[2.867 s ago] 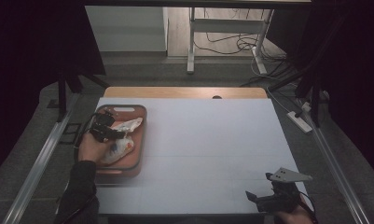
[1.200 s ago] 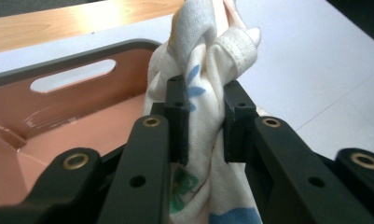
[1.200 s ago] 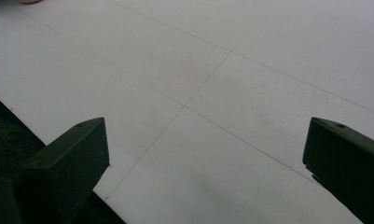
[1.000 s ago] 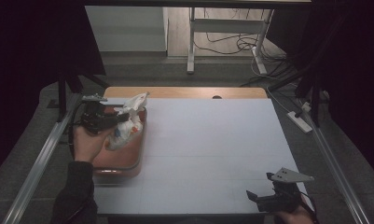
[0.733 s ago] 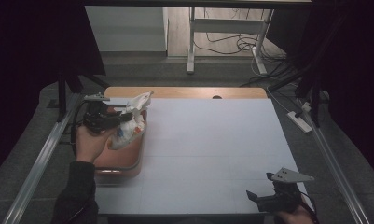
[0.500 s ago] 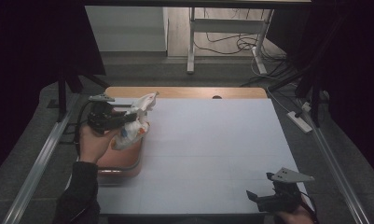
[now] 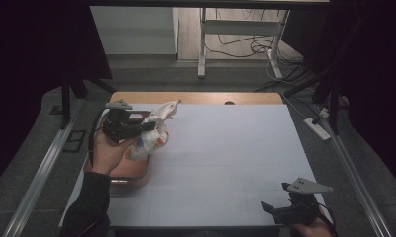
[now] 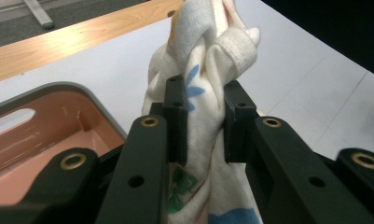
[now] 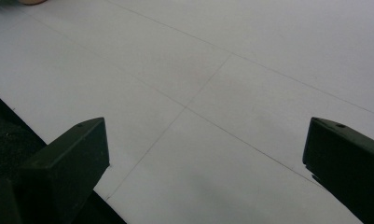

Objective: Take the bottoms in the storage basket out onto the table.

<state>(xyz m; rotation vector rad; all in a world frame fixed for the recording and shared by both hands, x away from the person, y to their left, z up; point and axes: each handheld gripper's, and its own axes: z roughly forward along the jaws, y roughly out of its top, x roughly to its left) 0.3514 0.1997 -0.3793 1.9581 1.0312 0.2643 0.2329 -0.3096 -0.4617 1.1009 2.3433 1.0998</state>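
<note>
Left gripper (image 7: 148,127) holds a bunched white cloth (image 7: 153,133), lifted above the right edge of the pink tray (image 7: 129,173) at the table's (image 7: 235,163) left side. In the left gripper view the jaws pinch a twisted fold of the cloth (image 8: 205,93) between them, pads pressed into the fabric on both sides. Cloth is cream with blue, green and orange print; a ribbed hem sticks up past the jaw tips, the rest hangs below. Tray (image 8: 58,135) sits under and left of the jaws in that view, grey rim, pink inside, handle slot visible. Wooden table edge runs behind it.

Right gripper (image 7: 279,210) sits at the near right corner of the table, well apart from cloth and tray, a hand (image 7: 311,229) on it at the bottom edge. In the right gripper view its jaws stand spread wide over bare white tabletop (image 9: 222,70), nothing between them.
</note>
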